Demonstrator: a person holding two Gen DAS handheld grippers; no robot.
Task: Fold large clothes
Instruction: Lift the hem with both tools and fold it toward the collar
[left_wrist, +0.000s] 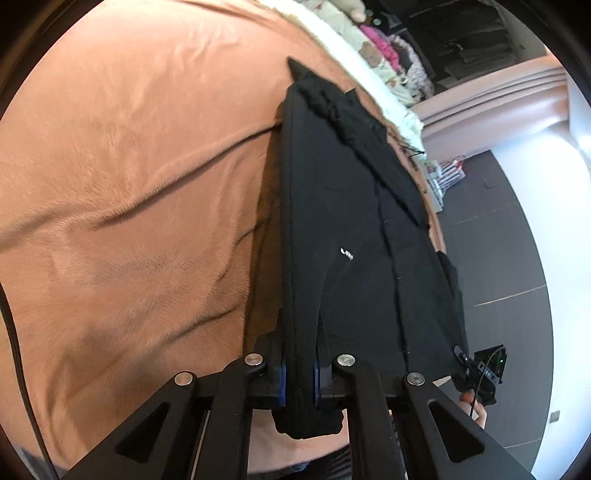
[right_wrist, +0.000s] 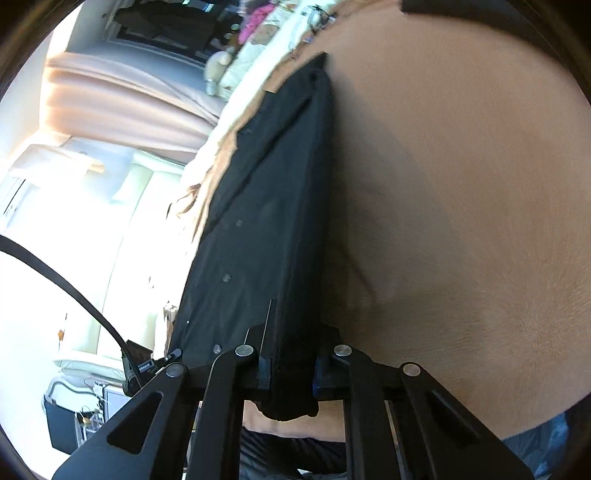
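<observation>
A large black buttoned garment (left_wrist: 351, 229) hangs stretched above a brown furry blanket (left_wrist: 129, 221). My left gripper (left_wrist: 300, 369) is shut on one corner of it, the cloth bunched between the blue pads. My right gripper (right_wrist: 291, 365) is shut on another corner of the same black garment (right_wrist: 266, 221), which runs away from the jaws toward the far edge of the brown blanket (right_wrist: 461, 221). Small buttons show along the garment in the right wrist view. The other gripper (left_wrist: 487, 365) shows at the garment's lower right in the left wrist view.
The blanket covers a bed. A white fluffy edge (left_wrist: 369, 62) and a pile of pink and pale things (left_wrist: 384, 44) lie at the far end. Dark floor (left_wrist: 498, 240) lies beside the bed. White furniture (right_wrist: 122, 221) and a dark bin (right_wrist: 62, 424) stand on the other side.
</observation>
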